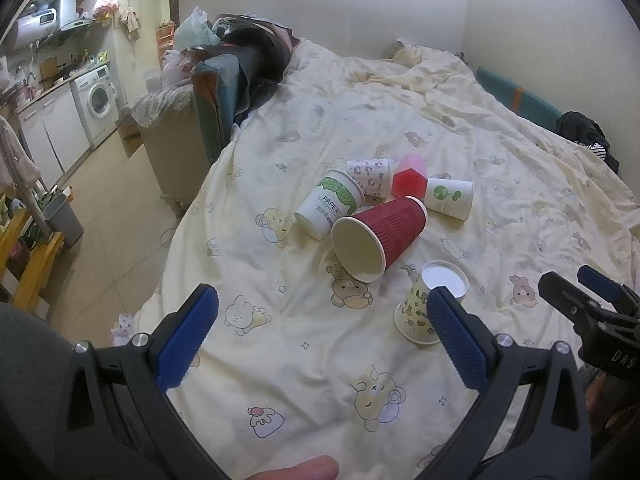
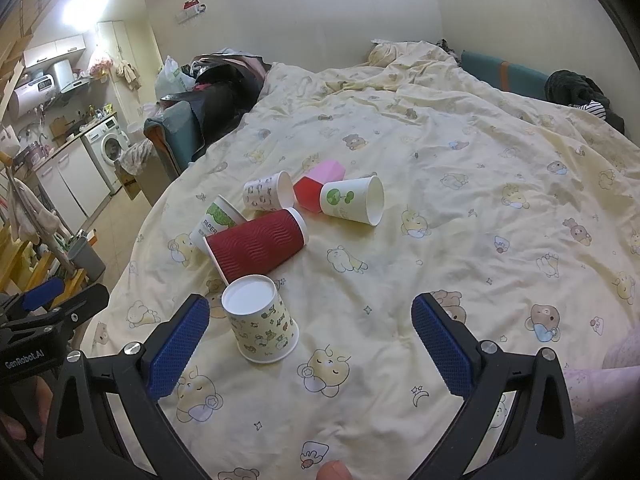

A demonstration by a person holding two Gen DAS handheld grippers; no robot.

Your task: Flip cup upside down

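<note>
Several paper cups lie on a bed with a pale yellow bear-print cover [image 1: 280,360]. A yellow patterned cup [image 1: 420,312] [image 2: 260,320] stands upside down, white base up. A big red ribbed cup [image 1: 380,232] [image 2: 256,246] lies on its side. A green-leaf "PAPER" cup [image 1: 330,204] [image 2: 216,220], a white patterned cup [image 1: 370,176] [image 2: 266,194], a cup with a green tree logo [image 1: 448,198] [image 2: 352,200] and a red and pink faceted cup [image 1: 408,178] [image 2: 316,188] lie on their sides behind it. My left gripper [image 1: 320,312] is open and empty, its right finger next to the yellow cup. My right gripper [image 2: 310,320] is open and empty, just right of the yellow cup.
The bed's left edge drops to a tiled floor [image 1: 100,208] with a grey bin [image 1: 64,216]. A washing machine [image 1: 98,100] and cabinets stand at the far left. Clothes and bags [image 1: 240,52] pile at the bed's far left. A wall runs along the right.
</note>
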